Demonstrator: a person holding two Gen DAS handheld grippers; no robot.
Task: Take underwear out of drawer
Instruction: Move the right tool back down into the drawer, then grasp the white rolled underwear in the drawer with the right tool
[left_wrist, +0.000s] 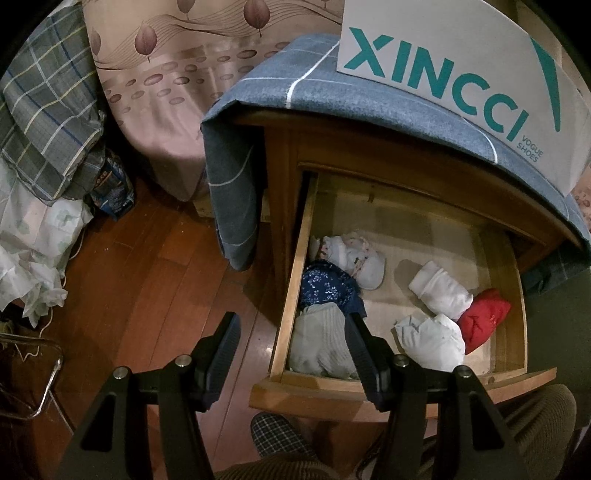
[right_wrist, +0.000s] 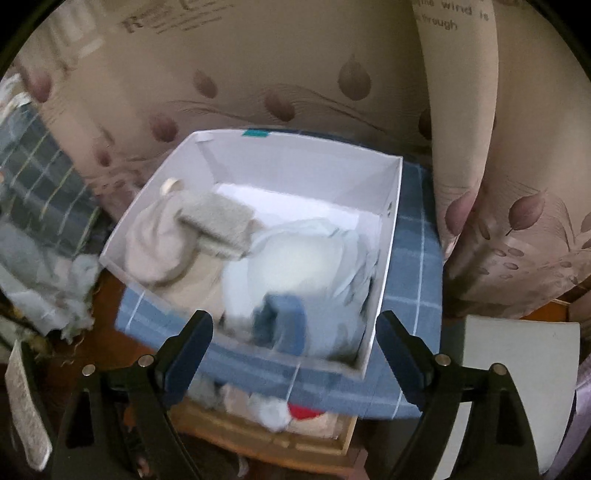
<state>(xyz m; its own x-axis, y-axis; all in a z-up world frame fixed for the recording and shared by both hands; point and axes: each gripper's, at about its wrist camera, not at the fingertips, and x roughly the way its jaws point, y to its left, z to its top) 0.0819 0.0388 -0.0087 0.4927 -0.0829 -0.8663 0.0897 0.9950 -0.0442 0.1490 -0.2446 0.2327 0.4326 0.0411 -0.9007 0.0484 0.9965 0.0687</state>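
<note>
The left gripper (left_wrist: 291, 334) stands wide open at the lower middle of the left wrist view, its two black ribbed fingers (left_wrist: 221, 345) holding nothing; one finger hangs over the glossy red-brown plank floor (left_wrist: 147, 280), the other over the drawer's near left corner; the drawer (left_wrist: 291, 295) is pale raw wood, pulled out of a darker wooden nightstand (left_wrist: 284, 162) at the right centre of the frame; in it lie the rolled and folded underwear: a grey ribbed knit bundle (left_wrist: 321, 347) at the front left, a navy floral piece (left_wrist: 328, 286) just behind it, a white printed piece (left_wrist: 358, 260) further back, two white rolls (left_wrist: 439, 291) (left_wrist: 432, 341) to the right and a red piece (left_wrist: 484, 319) at the far right; a blue checked cloth (left_wrist: 258, 96) drapes over the nightstand top, under a white shoe box (left_wrist: 454, 81) with teal lettering.

The right gripper (right_wrist: 295, 338) is likewise spread wide and empty at the bottom of the right wrist view, which is blurred; its fingers straddle the near wall of the open white cardboard box (right_wrist: 388, 221), seen from above; inside lie soft heaps, beige and grey fuzzy fabric (right_wrist: 214, 221) to the left, pale blue and white cloth (right_wrist: 295, 266) to the right; a leaf-patterned beige curtain (right_wrist: 295, 74) fills the upper frame.
</note>
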